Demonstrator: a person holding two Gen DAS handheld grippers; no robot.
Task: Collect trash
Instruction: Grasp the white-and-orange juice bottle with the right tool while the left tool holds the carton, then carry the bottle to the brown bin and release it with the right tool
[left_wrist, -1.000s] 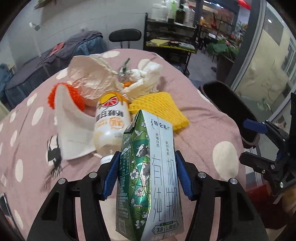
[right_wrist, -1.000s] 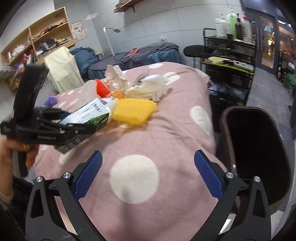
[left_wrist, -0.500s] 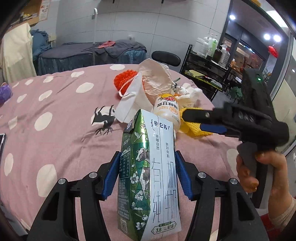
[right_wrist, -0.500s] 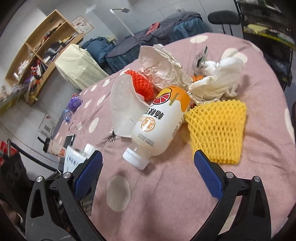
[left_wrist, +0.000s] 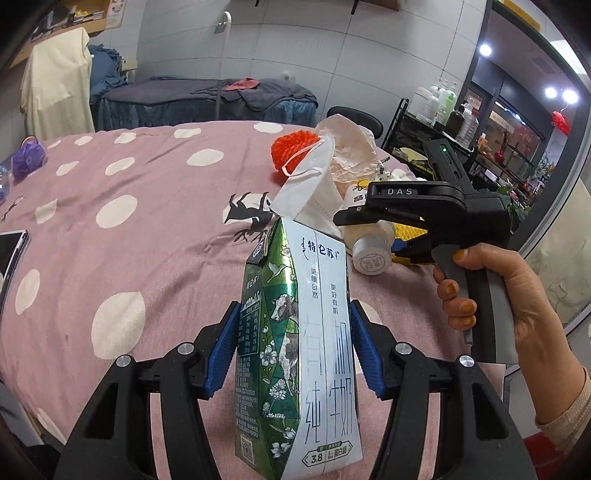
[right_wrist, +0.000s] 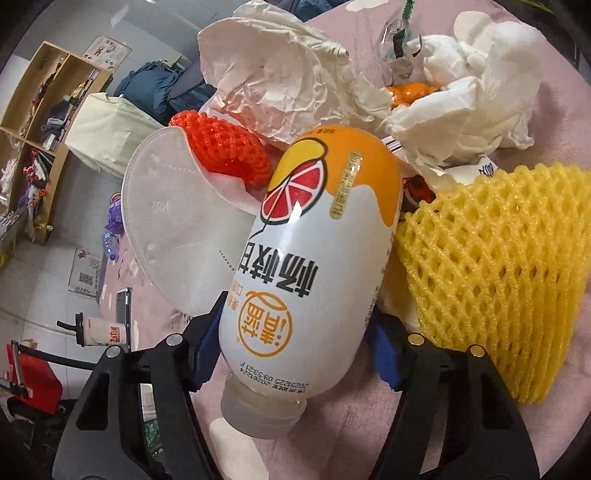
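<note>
A green and white milk carton (left_wrist: 295, 350) stands upright between the blue pads of my left gripper (left_wrist: 295, 310), which is shut on it above the pink dotted tablecloth (left_wrist: 147, 221). A white and orange drink bottle (right_wrist: 314, 258) lies on the cloth with its cap toward me. My right gripper (right_wrist: 295, 332) straddles the bottle's lower body; its jaws are closing and the pads touch both sides. In the left wrist view the right gripper (left_wrist: 369, 236) reaches in from the right, held by a hand (left_wrist: 498, 295), over the bottle's cap (left_wrist: 369, 254).
Around the bottle lie a white face mask (right_wrist: 177, 229), a red foam net (right_wrist: 225, 147), a yellow foam net (right_wrist: 498, 266), crumpled paper (right_wrist: 288, 74) and white tissue (right_wrist: 480, 99). A phone (left_wrist: 11, 251) lies at the table's left edge.
The right gripper swung from the table's edge by the bin to the trash pile and closed around the bottle. The left gripper turned away with the carton still held.
</note>
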